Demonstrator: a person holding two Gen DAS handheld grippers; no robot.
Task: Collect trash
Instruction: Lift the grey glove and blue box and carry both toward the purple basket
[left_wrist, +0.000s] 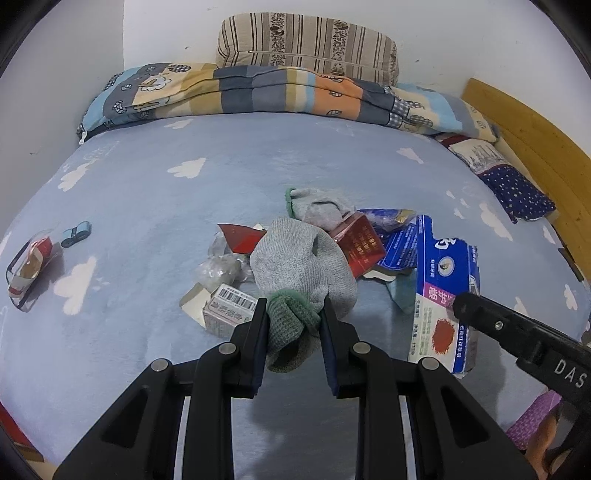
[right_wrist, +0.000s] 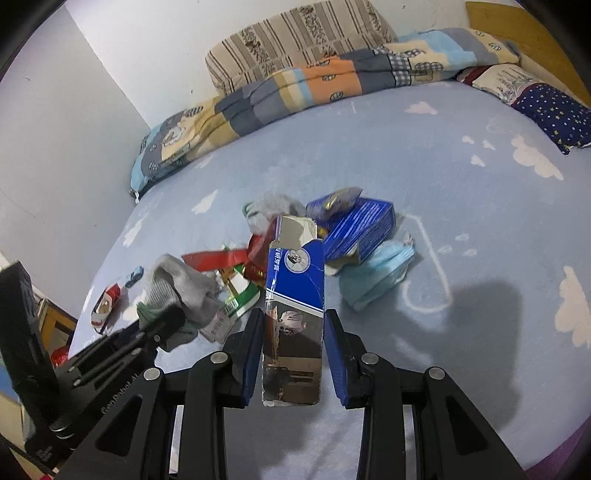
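— What writing could we read?
— "DAS" in white on the right gripper (left_wrist: 458, 306) arm in the left wrist view; a barcode on the small carton (left_wrist: 227, 310). The torn blue box (right_wrist: 295, 291) carried Chinese characters we could not read.
— And the grips?
— Our left gripper (left_wrist: 293, 317) pinched the grey sock (left_wrist: 299, 269) by its green cuff; our right clamped the blue box, above the bed sheet (right_wrist: 461, 192).
— Seen only by the right camera?
— The blue face mask (right_wrist: 373, 273).
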